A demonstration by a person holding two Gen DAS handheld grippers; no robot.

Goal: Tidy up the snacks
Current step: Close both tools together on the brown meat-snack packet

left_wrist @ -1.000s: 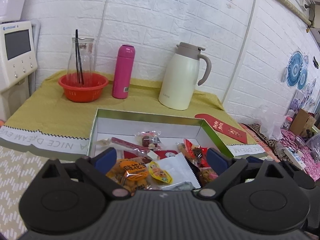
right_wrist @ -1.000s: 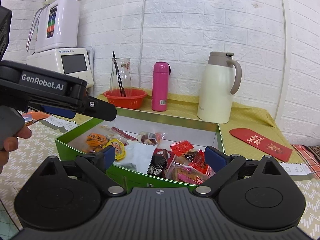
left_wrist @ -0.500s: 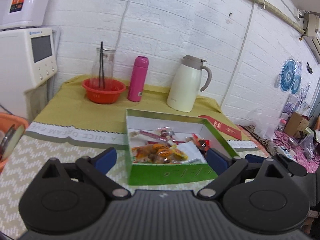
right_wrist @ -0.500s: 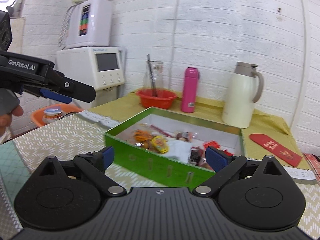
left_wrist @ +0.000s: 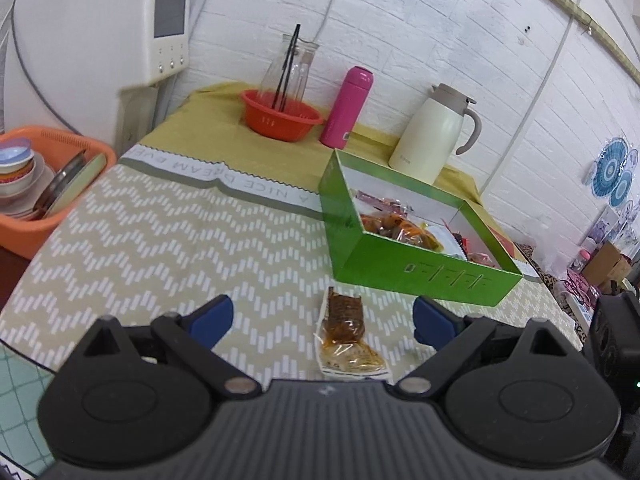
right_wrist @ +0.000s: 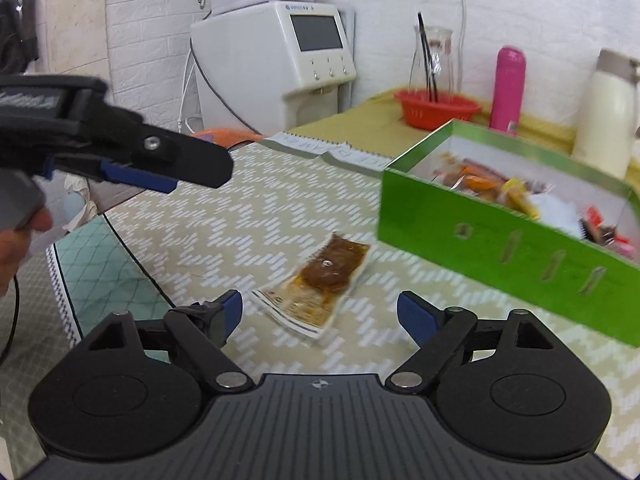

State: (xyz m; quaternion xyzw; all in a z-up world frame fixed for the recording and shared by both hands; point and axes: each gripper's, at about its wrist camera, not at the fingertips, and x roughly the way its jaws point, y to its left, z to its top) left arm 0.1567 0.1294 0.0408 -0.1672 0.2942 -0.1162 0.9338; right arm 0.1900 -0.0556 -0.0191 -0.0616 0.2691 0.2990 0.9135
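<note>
- Risk one: packet (left_wrist: 347,334) lies flat on the cloth (left_wrist: 168,240), so fingers closing on it could slide over the slick film or push it away instead of lifting it
- Risk two: both grippers aim at the same packet; left gripper (left_wrist: 322,320) and right gripper (right_wrist: 318,312) could collide if both descend
- Risk three: box (left_wrist: 416,264) sits near, at 1 o'clock from the packet; a wide swing could clip its green wall
- Both grippers are spread wide, holding nothing
- Right view alone shows the left gripper from outside at 9 o'clock, with a hand (right_wrist: 16,232) on it
- Left view alone shows the orange basket (left_wrist: 52,216) of dishes at 9 o'clock
</note>
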